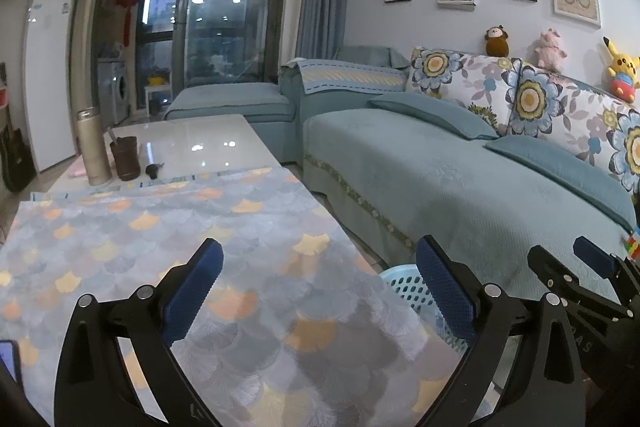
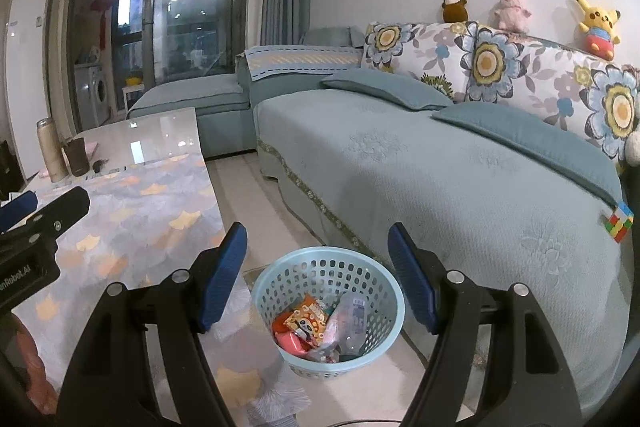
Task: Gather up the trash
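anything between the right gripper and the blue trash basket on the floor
Nothing visible does. In the right wrist view the right gripper hangs open and empty, with the basket framed between its fingers. The basket's mouth is uncovered, with wrappers already inside. The tablecloth edge hangs beside it on the left, not over it.

pale blue basket (image 2: 376,279), scallop-patterned tablecloth (image 1: 200,227)

From the left wrist view, the blue basket (image 1: 404,287) beside the table's right edge is mostly hidden behind the tablecloth (image 1: 200,247) and a gripper finger, so its contents cannot be seen there. A phone (image 1: 9,357) near the table's left edge is cut off by the picture's edge. In the right wrist view, the wrappers and clear bottle (image 2: 354,323) in the basket overlap, their labels unreadable.
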A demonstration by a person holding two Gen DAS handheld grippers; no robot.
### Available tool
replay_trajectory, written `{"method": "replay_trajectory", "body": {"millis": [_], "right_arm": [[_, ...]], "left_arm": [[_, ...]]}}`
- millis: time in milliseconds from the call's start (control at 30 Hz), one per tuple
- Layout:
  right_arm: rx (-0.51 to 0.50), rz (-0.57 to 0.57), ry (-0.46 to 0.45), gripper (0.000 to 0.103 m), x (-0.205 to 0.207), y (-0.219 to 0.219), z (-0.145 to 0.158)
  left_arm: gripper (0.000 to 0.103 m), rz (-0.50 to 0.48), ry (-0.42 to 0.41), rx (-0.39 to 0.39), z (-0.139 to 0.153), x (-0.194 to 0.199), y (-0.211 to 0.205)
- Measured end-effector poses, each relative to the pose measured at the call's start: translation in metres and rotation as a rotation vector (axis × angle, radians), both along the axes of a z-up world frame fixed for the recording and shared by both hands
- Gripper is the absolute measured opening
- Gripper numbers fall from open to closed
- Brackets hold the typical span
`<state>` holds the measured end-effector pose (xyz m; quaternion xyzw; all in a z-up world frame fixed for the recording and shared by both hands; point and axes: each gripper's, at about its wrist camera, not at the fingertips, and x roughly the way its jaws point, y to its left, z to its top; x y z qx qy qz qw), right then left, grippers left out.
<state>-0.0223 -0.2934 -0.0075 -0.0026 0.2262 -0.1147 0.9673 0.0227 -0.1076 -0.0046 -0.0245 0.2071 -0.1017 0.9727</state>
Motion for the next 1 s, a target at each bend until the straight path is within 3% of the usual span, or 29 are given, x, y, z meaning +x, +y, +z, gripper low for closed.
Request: {"method": "replay_trajectory", "body": {"millis": [1000], "right_arm": [[0.03, 0.009, 0.007, 0.069, 0.0006, -0.0018, -0.0033]], "left_arm": [[0.095, 0.012, 0.009, -0.001, -0.0019, 0.0007, 0.0057]]}}
